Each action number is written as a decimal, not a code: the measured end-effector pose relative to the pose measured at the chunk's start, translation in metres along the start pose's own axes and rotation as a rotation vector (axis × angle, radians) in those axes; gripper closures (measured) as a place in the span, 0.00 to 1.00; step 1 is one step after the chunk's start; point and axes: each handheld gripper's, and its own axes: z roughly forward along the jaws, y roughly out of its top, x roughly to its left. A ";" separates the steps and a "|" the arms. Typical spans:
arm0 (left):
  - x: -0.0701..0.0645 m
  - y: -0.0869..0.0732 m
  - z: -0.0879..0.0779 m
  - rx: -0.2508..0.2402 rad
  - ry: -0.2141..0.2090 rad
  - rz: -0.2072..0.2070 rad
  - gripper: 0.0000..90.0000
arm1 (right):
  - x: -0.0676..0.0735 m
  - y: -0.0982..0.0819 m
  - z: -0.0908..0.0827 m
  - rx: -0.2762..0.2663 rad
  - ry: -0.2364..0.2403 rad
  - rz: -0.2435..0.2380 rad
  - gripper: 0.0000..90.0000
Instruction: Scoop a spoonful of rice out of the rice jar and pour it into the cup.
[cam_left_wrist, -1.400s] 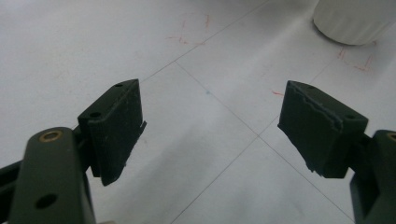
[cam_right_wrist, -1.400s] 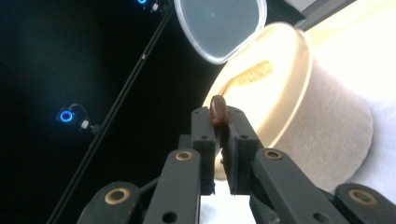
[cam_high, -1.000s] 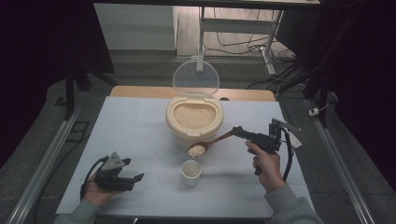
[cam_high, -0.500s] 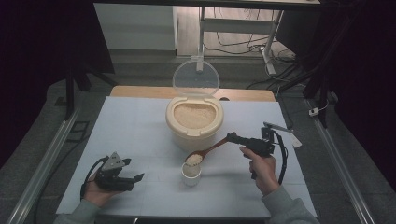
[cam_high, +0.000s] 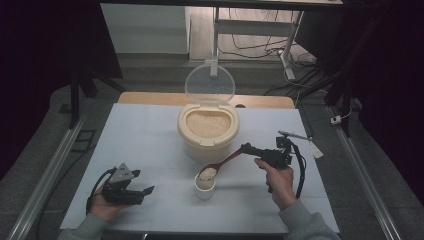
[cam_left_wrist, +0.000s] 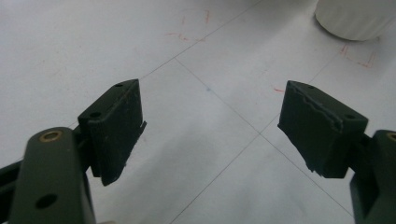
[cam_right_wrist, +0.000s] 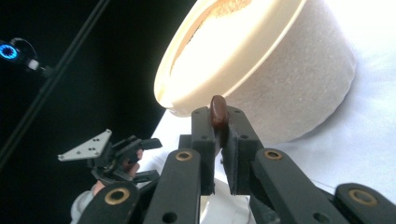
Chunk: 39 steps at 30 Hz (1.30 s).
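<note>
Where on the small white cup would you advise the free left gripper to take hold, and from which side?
Grip the small white cup low on its wall, coming level from its left, where the left gripper lies open. The spoon hovers over the rim and its handle runs right, blocking those sides.

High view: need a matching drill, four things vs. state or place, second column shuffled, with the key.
Things:
1. left gripper
2. right gripper
3. wooden spoon
4. rice container

States:
A. lid stands open, filled with grain
B. jaws open, nothing between them
C. bowel end loaded, over the small white cup
D. clamped on the spoon handle

Pairs: 1-B, 2-D, 3-C, 4-A
</note>
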 end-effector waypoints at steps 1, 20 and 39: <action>0.000 0.000 0.000 0.000 0.000 0.000 0.24 | 0.001 0.000 0.000 0.000 -0.004 -0.009 0.93; 0.000 0.000 0.000 0.000 0.001 0.001 0.24 | 0.017 -0.002 0.000 -0.019 -0.009 -0.162 0.93; 0.000 0.000 0.000 0.002 0.003 0.001 0.24 | 0.037 -0.011 -0.013 -0.067 0.014 -0.383 0.93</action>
